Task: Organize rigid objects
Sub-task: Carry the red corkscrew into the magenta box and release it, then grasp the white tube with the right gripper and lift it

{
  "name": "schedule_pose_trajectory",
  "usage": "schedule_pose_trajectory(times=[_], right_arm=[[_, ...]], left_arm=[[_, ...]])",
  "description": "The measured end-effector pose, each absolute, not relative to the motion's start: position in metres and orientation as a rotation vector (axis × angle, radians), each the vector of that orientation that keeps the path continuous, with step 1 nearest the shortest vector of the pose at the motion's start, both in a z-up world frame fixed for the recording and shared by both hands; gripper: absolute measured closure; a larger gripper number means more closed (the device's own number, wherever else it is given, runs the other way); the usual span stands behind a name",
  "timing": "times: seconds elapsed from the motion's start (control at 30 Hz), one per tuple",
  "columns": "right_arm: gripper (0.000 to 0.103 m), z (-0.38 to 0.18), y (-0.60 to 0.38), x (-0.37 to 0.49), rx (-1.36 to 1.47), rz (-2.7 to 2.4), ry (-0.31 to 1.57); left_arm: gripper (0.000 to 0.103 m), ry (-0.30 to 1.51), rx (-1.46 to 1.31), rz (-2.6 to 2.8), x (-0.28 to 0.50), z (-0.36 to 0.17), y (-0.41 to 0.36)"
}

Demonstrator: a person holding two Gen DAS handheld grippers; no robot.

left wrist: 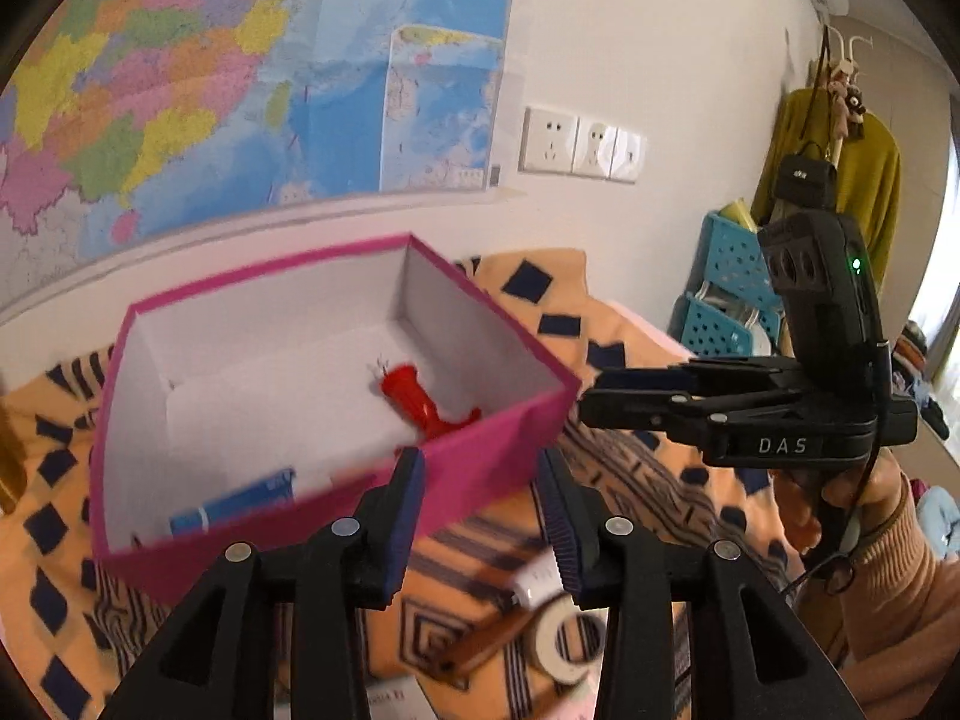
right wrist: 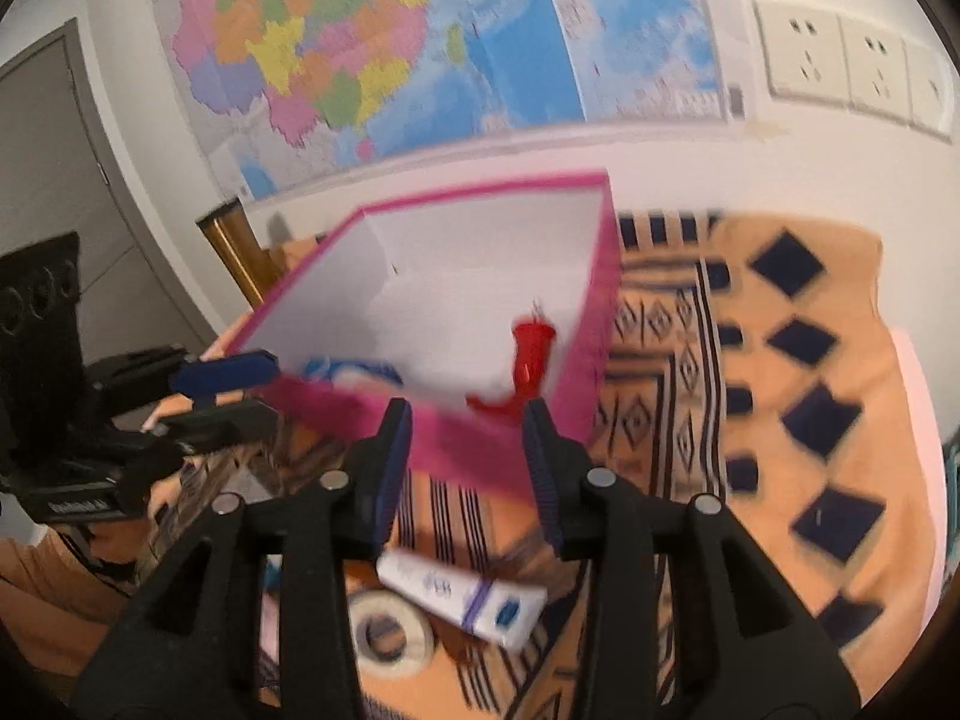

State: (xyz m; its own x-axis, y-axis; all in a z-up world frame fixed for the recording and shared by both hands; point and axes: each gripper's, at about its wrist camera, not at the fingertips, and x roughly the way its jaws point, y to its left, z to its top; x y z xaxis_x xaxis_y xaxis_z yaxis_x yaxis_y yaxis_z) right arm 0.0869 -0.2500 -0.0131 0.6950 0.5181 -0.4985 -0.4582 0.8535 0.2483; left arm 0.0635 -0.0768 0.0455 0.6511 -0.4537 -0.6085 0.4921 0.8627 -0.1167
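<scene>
A: We look along both grippers at an orange cloth patterned with dark diamonds and stripes. Behind it, a white wall with a big coloured map.

B: Sockets right of the map, three plates in a row. Far right in the left view, a yellow garment hangs above blue baskets. A grey door shows at the left of the right view.

A: Count the pieces. One pink box, open-topped, white inside. In it, one red object by the near right wall, and something blue at the near left corner, blurred.

B: Outside the box, on the cloth: one white tube, one roll of tape. A brownish stick lies beside the tape in the left view.

A: Left gripper, fingers spread wide, nothing between them. The box's near wall sits just beyond its tips; tape and tube lie below and right of it.

B: Right gripper is also wide apart and holding nothing. The box is just ahead, the red object past its right finger, the tube right beneath it.

A: Each gripper shows in the other's view, flanking the box.
</scene>
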Motion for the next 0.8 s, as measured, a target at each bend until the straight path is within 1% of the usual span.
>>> schedule_pose_trajectory(times=[0.27,0.47,0.57,0.8], right_arm=[[0.062,-0.076,-0.265,0.076,0.15,0.476,0.741],[0.062,-0.094,-0.276,0.068,0.212,0.471,0.781],[0.059,-0.1,-0.277,0.066,0.23,0.478,0.795],[0.056,-0.108,-0.275,0.069,0.261,0.491,0.812]], left_arm=[[0.063,0.811,0.003,-0.529,0.052,0.001,-0.075],[0.063,0.873,-0.037,-0.529,0.045,-0.022,-0.075],[0.063,0.892,-0.036,-0.535,0.044,-0.028,-0.079],[0.063,0.921,-0.032,-0.547,0.051,-0.038,-0.089]])
